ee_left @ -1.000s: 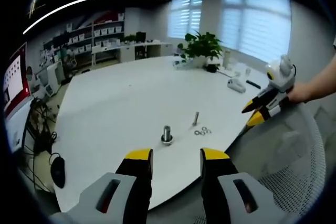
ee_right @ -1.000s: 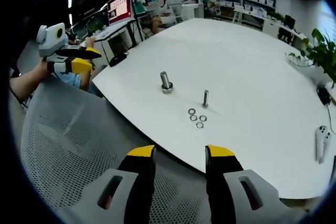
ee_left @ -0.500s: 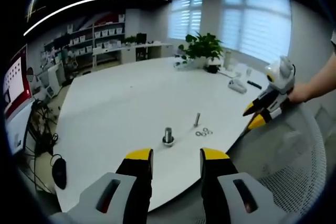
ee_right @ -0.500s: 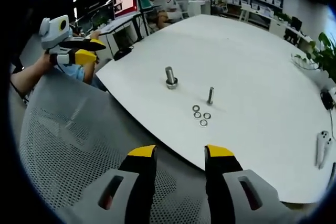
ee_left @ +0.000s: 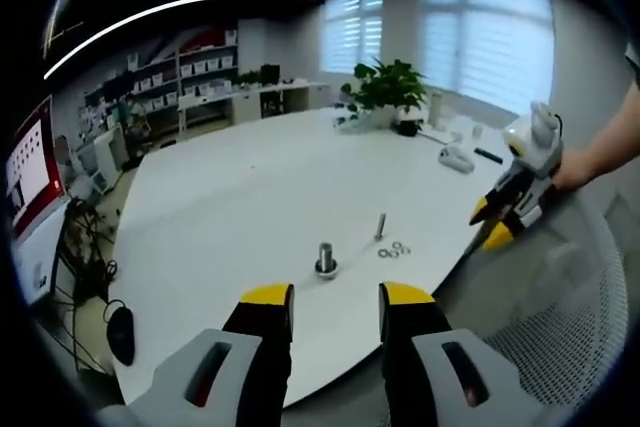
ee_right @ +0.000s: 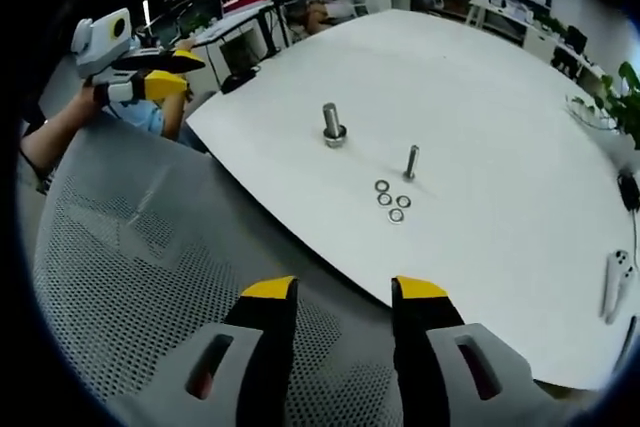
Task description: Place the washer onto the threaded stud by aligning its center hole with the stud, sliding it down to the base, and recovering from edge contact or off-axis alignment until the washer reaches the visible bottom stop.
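A thick threaded stud [ee_left: 325, 259] [ee_right: 333, 123] stands upright on the white table [ee_left: 240, 187] [ee_right: 480, 97] with a ring at its base. A thinner bolt [ee_left: 381, 226] [ee_right: 411, 162] stands beside it, and several loose washers [ee_left: 393, 249] [ee_right: 391, 200] lie flat next to that. My left gripper [ee_left: 327, 305] is open and empty, held off the table's near edge. My right gripper [ee_right: 335, 299] is open and empty too, above a mesh chair back. Each gripper appears in the other's view, the right gripper [ee_left: 505, 215] at the right, the left gripper [ee_right: 150, 77] at the upper left.
A grey mesh chair back [ee_right: 140, 277] [ee_left: 560, 327] lies between the grippers and the table's edge. A potted plant [ee_left: 385, 87], a white controller [ee_right: 613, 279] and small items sit at the table's far side. Desks, monitors and shelves stand beyond.
Both views have drawn back a little from the table, so the stud and washers look smaller and farther. The objects on the table have not moved.
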